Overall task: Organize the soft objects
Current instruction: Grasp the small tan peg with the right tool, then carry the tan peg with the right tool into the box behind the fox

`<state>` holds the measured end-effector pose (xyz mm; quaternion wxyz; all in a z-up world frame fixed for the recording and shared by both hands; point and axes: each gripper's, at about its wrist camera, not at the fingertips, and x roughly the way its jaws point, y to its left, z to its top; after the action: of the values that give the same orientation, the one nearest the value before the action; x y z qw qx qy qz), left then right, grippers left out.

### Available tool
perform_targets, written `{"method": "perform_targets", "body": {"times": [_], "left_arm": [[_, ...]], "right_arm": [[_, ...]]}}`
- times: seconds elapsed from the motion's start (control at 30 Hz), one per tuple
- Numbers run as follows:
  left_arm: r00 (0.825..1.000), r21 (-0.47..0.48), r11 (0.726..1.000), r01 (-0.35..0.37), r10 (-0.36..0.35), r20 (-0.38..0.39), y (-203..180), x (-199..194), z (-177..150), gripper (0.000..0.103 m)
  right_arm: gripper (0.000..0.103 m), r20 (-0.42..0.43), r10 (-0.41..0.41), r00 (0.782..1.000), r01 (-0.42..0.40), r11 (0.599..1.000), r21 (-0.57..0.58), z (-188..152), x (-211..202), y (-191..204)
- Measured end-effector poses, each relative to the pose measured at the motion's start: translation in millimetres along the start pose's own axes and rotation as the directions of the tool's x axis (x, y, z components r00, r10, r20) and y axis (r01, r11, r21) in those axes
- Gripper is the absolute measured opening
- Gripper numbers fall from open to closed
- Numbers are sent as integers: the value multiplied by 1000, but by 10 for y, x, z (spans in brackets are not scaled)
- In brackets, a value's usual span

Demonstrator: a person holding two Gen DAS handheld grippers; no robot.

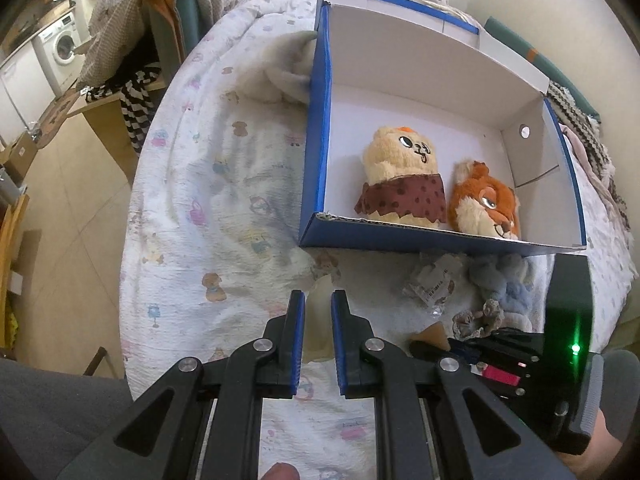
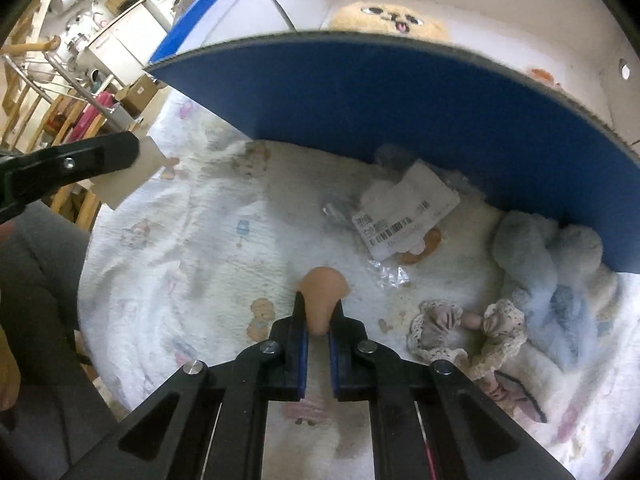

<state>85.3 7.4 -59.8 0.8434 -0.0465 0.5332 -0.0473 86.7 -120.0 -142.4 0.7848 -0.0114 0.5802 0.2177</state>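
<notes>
My left gripper point(image 1: 319, 296) is shut on a flat beige pad point(image 2: 128, 176) and hovers over the quilt in front of the blue box point(image 1: 316, 140). My right gripper point(image 2: 319, 304) is shut on a tan teardrop sponge point(image 2: 324, 292), low over the quilt near the box's front wall point(image 2: 400, 112). Inside the box lie a cream plush with a brown spotted cape point(image 1: 400, 176) and an orange fox plush point(image 1: 484, 204). On the quilt by the box are a light blue fluffy toy point(image 2: 548, 264), a lace-trimmed scrunchie point(image 2: 464, 328) and a tagged plastic packet point(image 2: 404, 212).
The white printed quilt point(image 1: 224, 208) covers a bed whose left edge drops to a tiled floor point(image 1: 80, 200). A fluffy cream cloth point(image 1: 288, 76) lies against the box's left side. Clothes hang over furniture at the back left. A person's grey sleeve point(image 2: 36, 280) is at the left.
</notes>
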Motion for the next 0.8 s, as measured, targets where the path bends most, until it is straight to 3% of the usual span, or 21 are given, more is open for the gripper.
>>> {"method": "perform_targets", "body": {"times": [0.5,0.8], "left_arm": [[998,27,998,-63,63,-20,-21,107,-48,12],[995,64,993,-103,101,27,-92,62,-78,12]], "right_arm": [[10,105,60,993,-65,997,47,-133,-591,-135],[10,241,43,970,-63,995,74,-100,-1046,-244]]}}
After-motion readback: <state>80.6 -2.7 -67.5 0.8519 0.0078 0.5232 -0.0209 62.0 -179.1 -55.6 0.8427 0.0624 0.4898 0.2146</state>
